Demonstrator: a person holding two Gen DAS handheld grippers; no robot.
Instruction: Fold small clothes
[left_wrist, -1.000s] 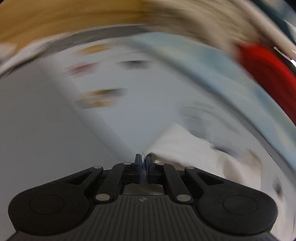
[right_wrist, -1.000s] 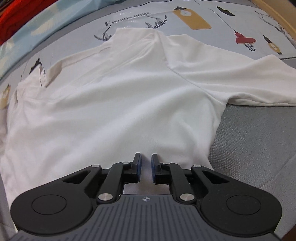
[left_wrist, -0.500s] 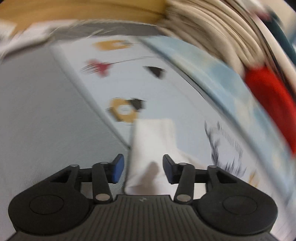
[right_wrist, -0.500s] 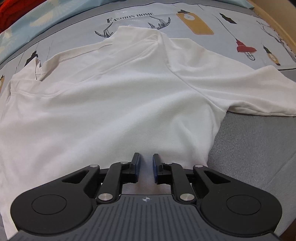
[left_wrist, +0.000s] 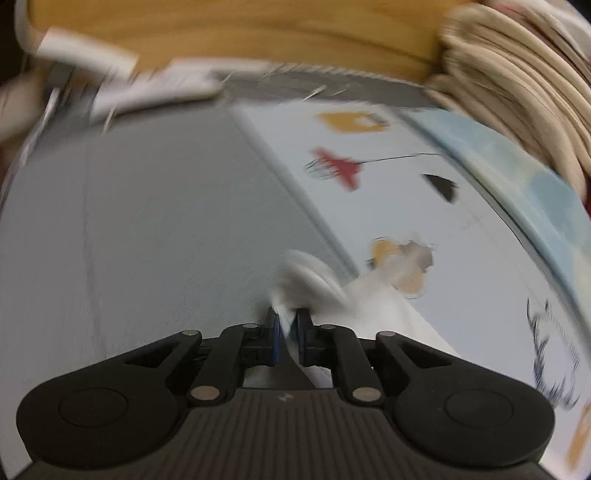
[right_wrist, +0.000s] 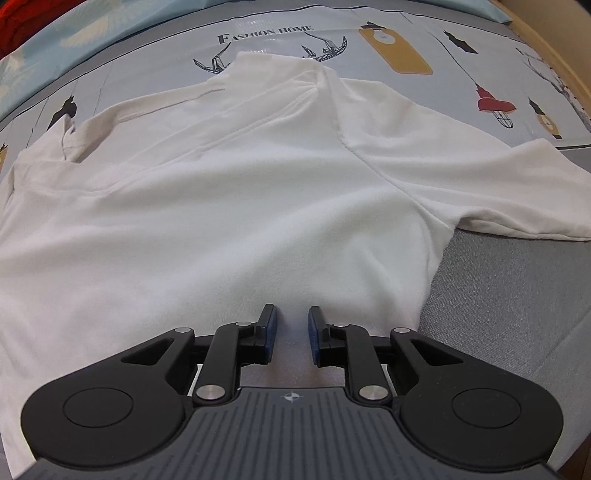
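A white short-sleeved shirt (right_wrist: 258, 192) lies spread on the printed bed sheet (right_wrist: 406, 55), collar at the far side. My right gripper (right_wrist: 291, 325) hovers over its near hem, jaws opening, with a clear gap through which flat white cloth shows; the pads do not pinch it. In the blurred left wrist view, my left gripper (left_wrist: 287, 328) is closing its jaws on a bunched end of the shirt (left_wrist: 369, 306). A fold of white cloth sits squeezed between the blue pads and bulges out just beyond them.
Grey mattress fabric (right_wrist: 517, 295) lies bare to the right of the shirt and fills the left (left_wrist: 147, 240) of the left wrist view. A wooden board (left_wrist: 258, 33), stacked beige textiles (left_wrist: 517, 92) and a light-blue cover (left_wrist: 517, 177) border the far side. Red cloth (right_wrist: 14, 22) sits far left.
My left gripper spread wide over the shirt's end, then closed on the cloth while moving across the bed. The right jaws widened a little and stayed over the hem.
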